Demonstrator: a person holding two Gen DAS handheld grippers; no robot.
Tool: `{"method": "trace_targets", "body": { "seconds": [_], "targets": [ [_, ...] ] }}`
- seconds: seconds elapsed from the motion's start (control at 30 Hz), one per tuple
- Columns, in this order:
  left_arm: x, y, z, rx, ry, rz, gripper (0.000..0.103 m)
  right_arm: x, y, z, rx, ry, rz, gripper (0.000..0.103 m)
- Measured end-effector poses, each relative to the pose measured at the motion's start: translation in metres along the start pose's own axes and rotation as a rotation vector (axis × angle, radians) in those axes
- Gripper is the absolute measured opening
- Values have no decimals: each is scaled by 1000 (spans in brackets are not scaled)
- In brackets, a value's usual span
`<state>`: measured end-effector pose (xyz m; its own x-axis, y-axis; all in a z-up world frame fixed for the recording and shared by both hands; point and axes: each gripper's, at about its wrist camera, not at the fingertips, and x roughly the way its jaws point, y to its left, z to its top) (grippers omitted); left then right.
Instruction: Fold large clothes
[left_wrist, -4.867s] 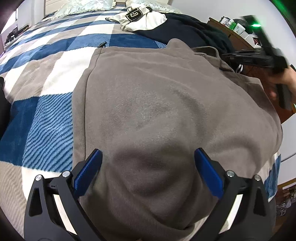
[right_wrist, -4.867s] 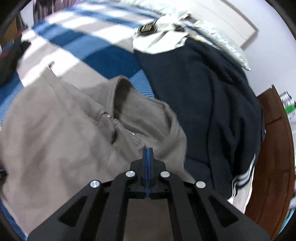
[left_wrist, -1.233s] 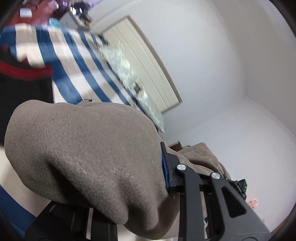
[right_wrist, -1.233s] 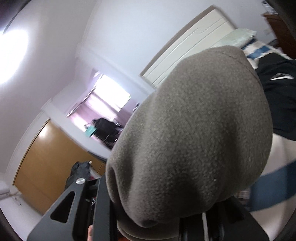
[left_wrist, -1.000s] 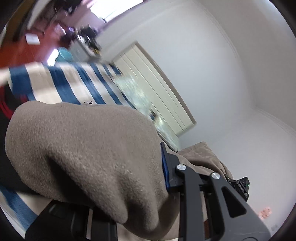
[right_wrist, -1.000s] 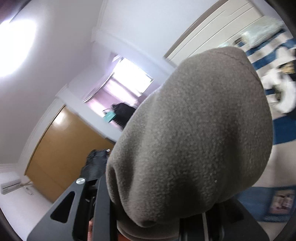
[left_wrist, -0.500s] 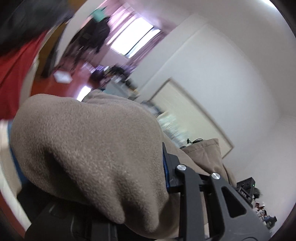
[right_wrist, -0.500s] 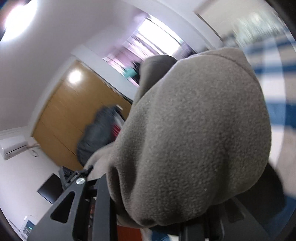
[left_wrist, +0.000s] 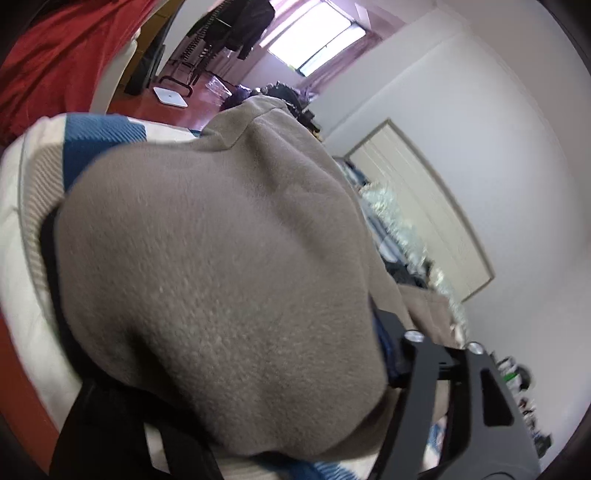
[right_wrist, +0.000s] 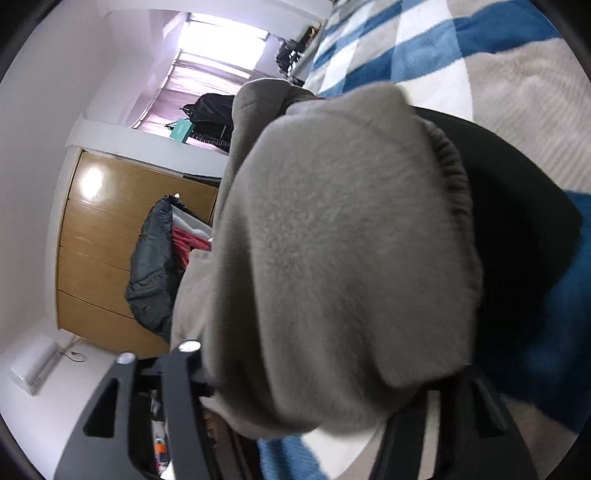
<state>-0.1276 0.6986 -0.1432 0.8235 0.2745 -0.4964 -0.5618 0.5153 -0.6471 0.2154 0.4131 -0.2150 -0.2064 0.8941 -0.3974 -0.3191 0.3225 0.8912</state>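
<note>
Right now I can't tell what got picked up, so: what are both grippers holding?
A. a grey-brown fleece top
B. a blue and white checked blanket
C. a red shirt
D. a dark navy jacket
A: the grey-brown fleece top bulges over the left gripper and covers the right gripper too, with the checked blanket beneath.
</note>
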Motion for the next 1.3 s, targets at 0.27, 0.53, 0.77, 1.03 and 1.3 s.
{"method": "trace_targets", "body": {
  "seconds": [0.27, 0.53, 0.77, 1.03, 1.3],
  "targets": [
    [-66, -9, -4, 94, -9, 63, 89, -115, 22, -8, -223, -72, -172, 89],
    [-62, -72, 2, 219, 5, 9, 96, -110, 95, 25, -441, -71, -270, 98],
    [-71, -108, 3, 292, -107, 115, 96, -29, 150, 61, -684, 47, -412, 98],
    [-74, -132, 11, 400, -43, 96, 96, 53, 153, 89, -903, 224, -636, 98],
    [25, -134, -30, 444, 187, -23, 96, 109, 127, 66, -1075, 460, -783, 93]
  ]
}}
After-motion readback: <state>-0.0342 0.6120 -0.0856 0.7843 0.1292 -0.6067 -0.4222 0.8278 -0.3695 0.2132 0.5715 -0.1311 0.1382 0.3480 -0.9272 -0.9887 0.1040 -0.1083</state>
